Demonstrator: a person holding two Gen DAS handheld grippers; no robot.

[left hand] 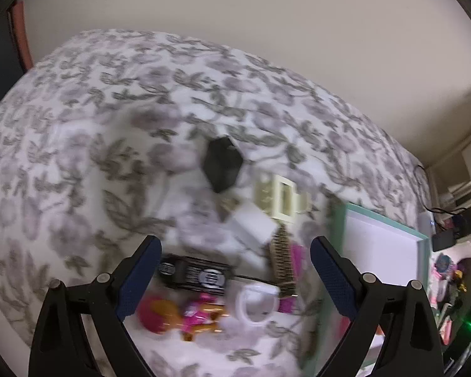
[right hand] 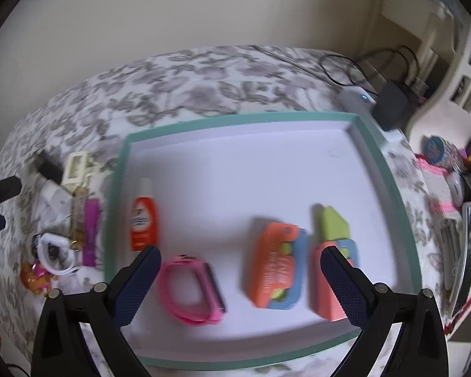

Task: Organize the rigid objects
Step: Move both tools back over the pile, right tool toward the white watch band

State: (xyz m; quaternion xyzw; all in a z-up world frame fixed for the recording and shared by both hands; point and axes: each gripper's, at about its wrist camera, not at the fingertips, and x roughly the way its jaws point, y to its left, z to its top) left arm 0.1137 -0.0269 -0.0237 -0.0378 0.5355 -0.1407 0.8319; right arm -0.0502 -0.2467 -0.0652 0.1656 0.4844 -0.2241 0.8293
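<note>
A white tray with a teal rim (right hand: pixel 373 154) lies on a floral bedspread; it also shows in the left wrist view (left hand: pixel 420 238). In it lie an orange bottle (right hand: pixel 144 223), a pink wristband (right hand: pixel 194 289), an orange-and-blue toy (right hand: pixel 273 270) and a green-and-coral toy (right hand: pixel 332 229). My right gripper (right hand: pixel 241 282) is open and empty above the tray's near half. My left gripper (left hand: pixel 234 273) is open and empty above a pile left of the tray: black adapter (left hand: pixel 194 271), white band (left hand: pixel 254 304), pink-orange toy (left hand: pixel 185 312), hairbrush (left hand: pixel 281 254), cream frame (left hand: pixel 281 199), black box (left hand: pixel 223 163).
The same pile shows left of the tray in the right wrist view (right hand: pixel 69 220). A power bank and black cables (right hand: pixel 389 103) lie past the tray's far right corner. Clutter and a white chair (right hand: pixel 449 94) stand to the right of the bed. A wall is behind.
</note>
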